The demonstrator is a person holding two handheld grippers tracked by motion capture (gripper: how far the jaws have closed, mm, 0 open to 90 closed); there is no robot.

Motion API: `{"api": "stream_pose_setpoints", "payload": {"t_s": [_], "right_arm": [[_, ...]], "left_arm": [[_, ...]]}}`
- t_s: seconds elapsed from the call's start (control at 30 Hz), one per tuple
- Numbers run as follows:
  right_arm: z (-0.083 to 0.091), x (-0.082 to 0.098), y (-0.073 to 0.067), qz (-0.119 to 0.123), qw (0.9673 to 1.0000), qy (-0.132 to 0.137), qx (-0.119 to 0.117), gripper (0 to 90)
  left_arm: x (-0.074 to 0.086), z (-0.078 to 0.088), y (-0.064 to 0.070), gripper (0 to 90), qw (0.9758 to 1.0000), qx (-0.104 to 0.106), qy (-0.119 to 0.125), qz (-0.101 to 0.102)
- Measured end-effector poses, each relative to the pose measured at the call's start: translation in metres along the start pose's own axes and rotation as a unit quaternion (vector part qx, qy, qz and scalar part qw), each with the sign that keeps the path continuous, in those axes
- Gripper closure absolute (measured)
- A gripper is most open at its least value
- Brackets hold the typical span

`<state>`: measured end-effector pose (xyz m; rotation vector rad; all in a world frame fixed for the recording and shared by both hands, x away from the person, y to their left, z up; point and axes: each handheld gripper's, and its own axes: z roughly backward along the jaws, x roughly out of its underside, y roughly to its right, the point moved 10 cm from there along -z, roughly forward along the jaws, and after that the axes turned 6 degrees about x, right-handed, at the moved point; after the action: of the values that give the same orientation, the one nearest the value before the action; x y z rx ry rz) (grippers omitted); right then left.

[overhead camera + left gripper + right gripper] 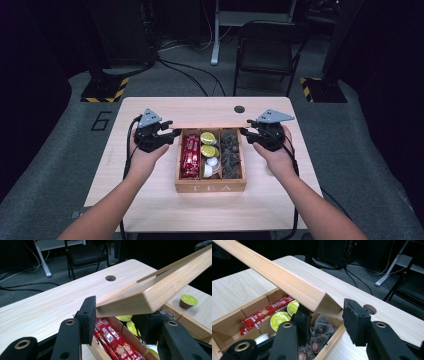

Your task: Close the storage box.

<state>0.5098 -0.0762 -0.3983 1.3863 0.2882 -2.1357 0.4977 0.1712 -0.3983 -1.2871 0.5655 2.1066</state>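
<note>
A wooden tea box [210, 187] stands mid-table with its lid [210, 123] raised at a slant. Inside lie red sachets [190, 156], green-topped capsules [208, 144] and dark tea bags [230, 155]. My left gripper [172, 131] is at the lid's left end. In the left gripper view the lid [162, 282] sits between the jaws of that gripper [120, 315], one pad against its corner and the other under it. My right gripper [246, 129] holds the right end. In the right gripper view the lid [277, 275] is pinched by the gripper [324, 312] above the tea bags [319, 327].
The light wooden table [150, 200] has a round cable hole [239, 109] behind the box. A black chair [265, 50] stands beyond the far edge, and cables run over the grey floor. Bare tabletop lies on both sides of the box and in front of it.
</note>
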Motion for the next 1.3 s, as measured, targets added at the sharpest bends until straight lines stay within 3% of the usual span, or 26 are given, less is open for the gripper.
{"api": "stream_pose_setpoints", "payload": {"t_s": [0.4,0.63,1.0,1.3], "right_arm": [[0.004,0.012,-0.006,0.006,1.0000,0.002,-0.002,57.5],[0.006,0.021,-0.010,0.001,0.9999,0.001,-0.013,56.4],[0.014,0.031,-0.018,-0.009,0.9996,0.003,-0.026,54.5],[0.021,0.044,-0.024,-0.001,0.9995,0.002,-0.031,54.7]], "left_arm": [[0.011,0.009,0.010,55.1,1.0000,0.007,0.003,-0.002],[0.022,0.013,0.015,55.9,0.9998,0.020,0.000,0.007],[0.034,0.015,0.021,55.9,0.9998,0.015,-0.002,-0.014],[0.049,0.017,0.027,55.9,0.9996,0.017,-0.009,-0.021]]}}
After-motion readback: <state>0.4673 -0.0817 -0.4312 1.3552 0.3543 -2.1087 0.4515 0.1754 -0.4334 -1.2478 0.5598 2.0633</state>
